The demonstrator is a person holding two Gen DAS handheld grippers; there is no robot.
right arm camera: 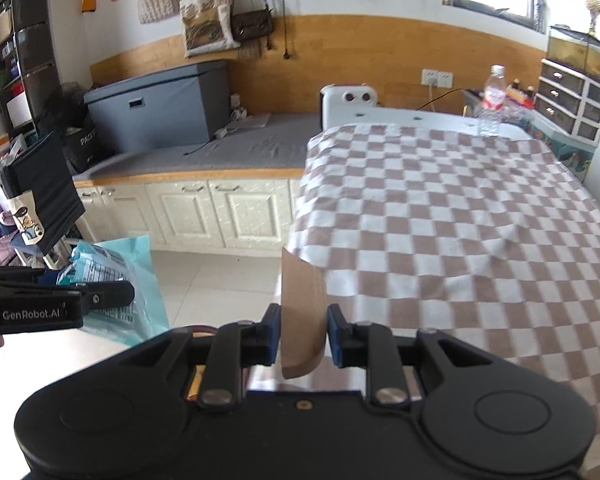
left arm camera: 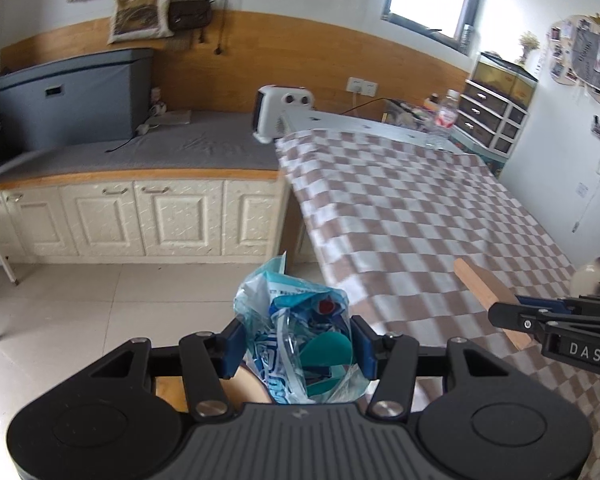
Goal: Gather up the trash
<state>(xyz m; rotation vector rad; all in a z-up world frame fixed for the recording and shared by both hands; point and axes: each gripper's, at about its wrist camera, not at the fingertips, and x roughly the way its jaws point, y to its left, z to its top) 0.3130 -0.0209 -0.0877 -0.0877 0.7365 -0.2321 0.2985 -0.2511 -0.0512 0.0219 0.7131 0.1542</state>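
Left claw: pinching crumpled blue-and-white plastic wrapper bag; loose folds may slide out.
Right claw: pinching curled brown cardboard piece by its edges; may buckle and drop onto the tiled floor below.

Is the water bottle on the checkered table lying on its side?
No, the water bottle stands upright at the far end of the checkered table, cap up.
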